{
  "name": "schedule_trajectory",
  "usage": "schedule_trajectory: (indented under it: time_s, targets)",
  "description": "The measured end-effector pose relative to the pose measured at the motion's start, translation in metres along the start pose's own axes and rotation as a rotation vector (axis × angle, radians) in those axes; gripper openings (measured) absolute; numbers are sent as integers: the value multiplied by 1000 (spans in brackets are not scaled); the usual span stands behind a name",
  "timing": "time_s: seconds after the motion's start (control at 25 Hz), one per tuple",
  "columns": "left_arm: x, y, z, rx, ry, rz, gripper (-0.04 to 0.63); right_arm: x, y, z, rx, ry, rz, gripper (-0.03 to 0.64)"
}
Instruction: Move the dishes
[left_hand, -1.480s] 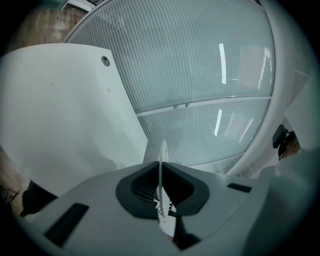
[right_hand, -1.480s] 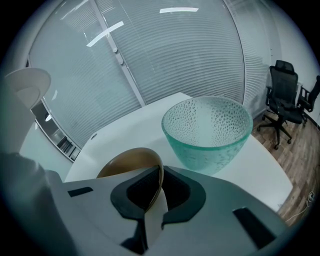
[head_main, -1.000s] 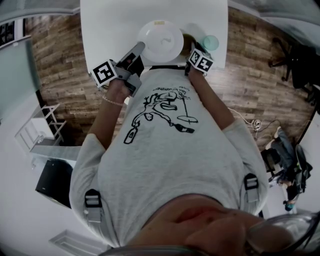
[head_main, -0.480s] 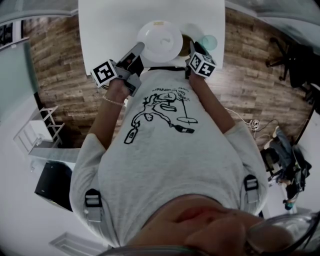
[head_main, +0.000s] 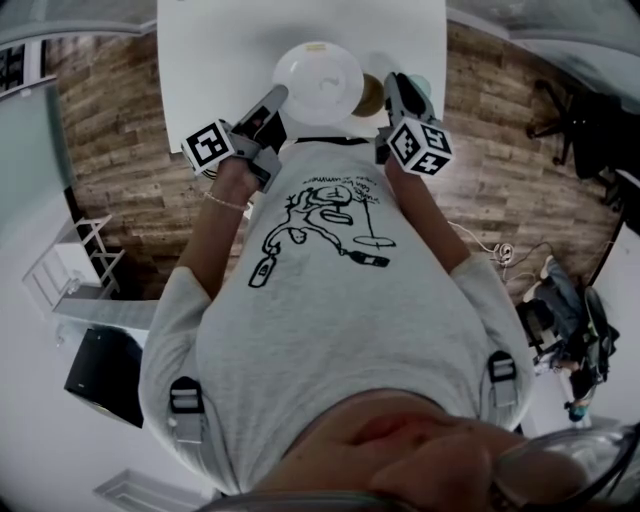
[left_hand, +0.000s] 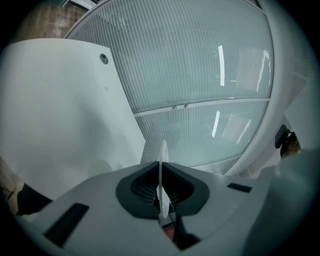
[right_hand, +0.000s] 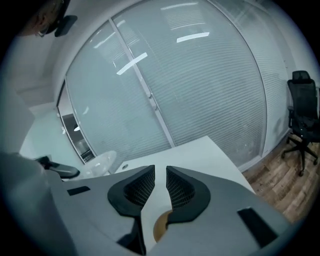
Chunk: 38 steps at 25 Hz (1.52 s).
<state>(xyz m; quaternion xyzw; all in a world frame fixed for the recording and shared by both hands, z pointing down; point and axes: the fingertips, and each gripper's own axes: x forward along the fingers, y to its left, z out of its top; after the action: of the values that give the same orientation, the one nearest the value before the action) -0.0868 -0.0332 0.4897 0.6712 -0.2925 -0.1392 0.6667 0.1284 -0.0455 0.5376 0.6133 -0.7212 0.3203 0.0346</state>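
Note:
A white plate (head_main: 318, 80) is near the front edge of the white table (head_main: 220, 50). My left gripper (head_main: 279, 96) is shut on the plate's left rim. In the left gripper view the rim (left_hand: 161, 187) shows as a thin white edge pinched between the jaws. My right gripper (head_main: 392, 82) hovers to the right of the plate with its jaws a little apart and nothing between them (right_hand: 160, 172). A brown round dish (head_main: 368, 97) lies under it, between the plate and the gripper. The plate (right_hand: 100, 162) also shows in the right gripper view.
A teal cup (head_main: 422, 85) stands at the table's right, mostly hidden behind the right gripper. Glass partition walls surround the table. A black office chair (right_hand: 301, 112) stands on the wooden floor at the right. The person's torso fills the space below the table's front edge.
My right gripper has drawn back from the plate, to the right and toward the person, uncovering the brown dish. The left gripper and the plate have stayed put.

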Motion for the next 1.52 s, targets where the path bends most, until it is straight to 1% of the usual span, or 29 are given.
schedule_trajectory:
  time_s: [0.08, 0.28, 0.48, 0.6, 0.84, 1.0, 1.08, 1.16, 1.36, 1.52]
  targets:
    - [0, 0, 0, 4, -1, -1, 12, -9, 16, 26, -33, -59, 30, 85]
    - [-1, -1, 1, 5, -7, -6, 12, -39, 54, 87, -187, -199, 85, 71]
    - [0, -2, 2, 9, -14, -15, 12, -56, 75, 118, -257, -252, 119, 52]
    - [-1, 3, 2, 5, -20, -7, 12, -56, 80, 118, -280, -249, 135, 52]
    - [-5, 26, 1, -23, -37, 26, 12, -58, 81, 115, -298, -245, 148, 51]
    - [-8, 42, 1, -18, -40, 52, 12, -57, 82, 110, -283, -241, 173, 51]
    - [-8, 51, 2, 1, -38, 56, 12, -54, 83, 106, -279, -231, 180, 51]
    - [-9, 63, 5, 17, -40, 61, 12, -51, 85, 104, -284, -225, 185, 52]
    - [-13, 103, 5, 31, -27, 112, 12, -51, 89, 104, -308, -224, 198, 51]
    - [-12, 134, 4, -12, -34, 127, 12, -51, 91, 107, -338, -233, 205, 51]
